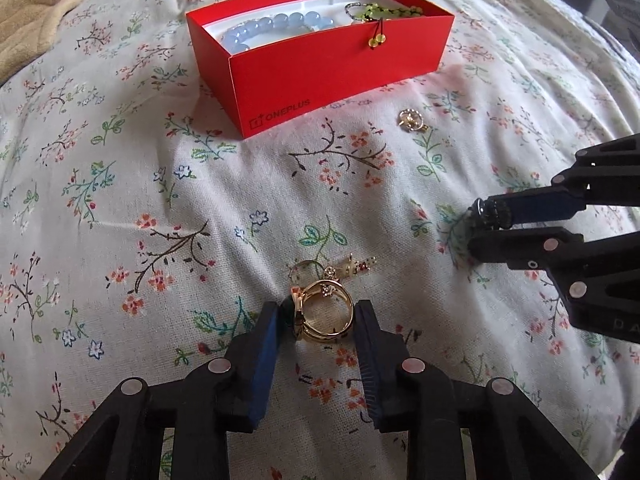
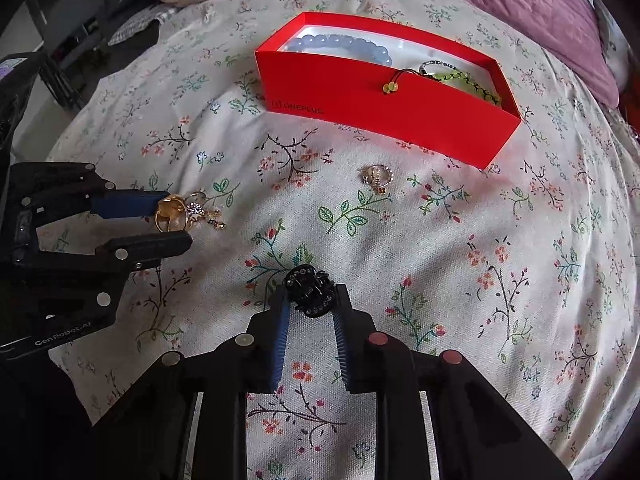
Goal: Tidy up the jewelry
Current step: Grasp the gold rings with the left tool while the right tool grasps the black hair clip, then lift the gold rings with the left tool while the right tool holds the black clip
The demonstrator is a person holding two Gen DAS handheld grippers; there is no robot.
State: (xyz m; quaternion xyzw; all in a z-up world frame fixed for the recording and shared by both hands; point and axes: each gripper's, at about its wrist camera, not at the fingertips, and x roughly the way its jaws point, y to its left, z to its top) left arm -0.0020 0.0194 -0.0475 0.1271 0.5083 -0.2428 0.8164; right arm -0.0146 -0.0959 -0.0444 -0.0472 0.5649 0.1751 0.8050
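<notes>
My left gripper (image 1: 318, 314) is shut on a gold ring (image 1: 326, 314), low over the floral bedspread; it also shows in the right wrist view (image 2: 172, 216). More small gold jewelry (image 1: 340, 268) lies just beyond it. My right gripper (image 2: 310, 294) is shut on a black hair claw clip (image 2: 309, 289), seen from the side in the left wrist view (image 1: 494, 212). A red OnePlus box (image 1: 320, 68) holds a blue bead bracelet (image 1: 276, 26) and a green bead bracelet (image 1: 374, 12) whose cord hangs over the wall. A gold ring with stones (image 1: 412, 119) lies alone near the box.
The floral bedspread (image 1: 160, 200) covers the whole working area. A beige blanket (image 1: 36, 8) lies at the far left edge and a purple quilt (image 2: 500, 4) behind the box. Dark furniture (image 2: 68, 20) stands beyond the bed's edge.
</notes>
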